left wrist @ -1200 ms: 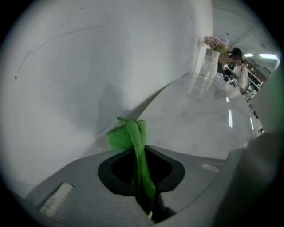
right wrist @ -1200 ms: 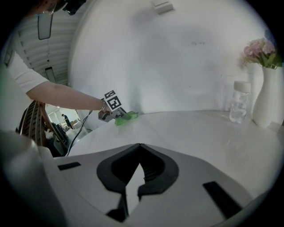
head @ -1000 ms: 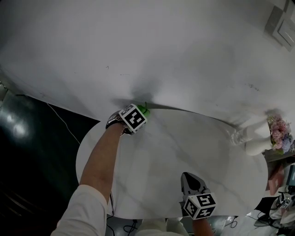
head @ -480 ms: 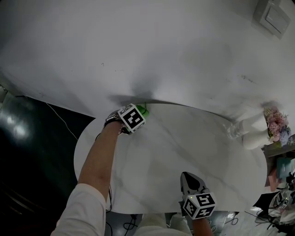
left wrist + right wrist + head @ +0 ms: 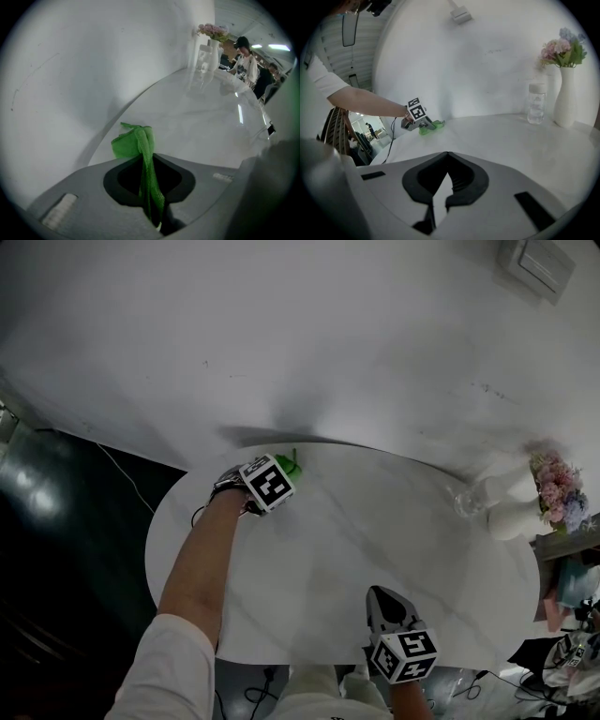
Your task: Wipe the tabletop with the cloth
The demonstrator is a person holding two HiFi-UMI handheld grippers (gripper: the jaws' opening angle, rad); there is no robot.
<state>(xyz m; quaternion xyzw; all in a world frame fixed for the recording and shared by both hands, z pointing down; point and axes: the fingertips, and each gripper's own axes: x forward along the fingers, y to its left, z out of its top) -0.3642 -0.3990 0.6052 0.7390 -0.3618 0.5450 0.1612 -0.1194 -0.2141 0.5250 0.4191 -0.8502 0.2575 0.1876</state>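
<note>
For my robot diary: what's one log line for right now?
left gripper: shut on green cloth, far edge of table | right gripper: shut, empty, near edge

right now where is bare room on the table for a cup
Bare: the white marble table across its middle, between the green cloth in the left gripper and the right gripper. Crowded: right end, by clear bottle and white flower vase.

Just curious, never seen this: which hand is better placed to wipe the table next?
Left. The left gripper is shut on the cloth at the far edge of the table; the right gripper is shut and empty.
</note>
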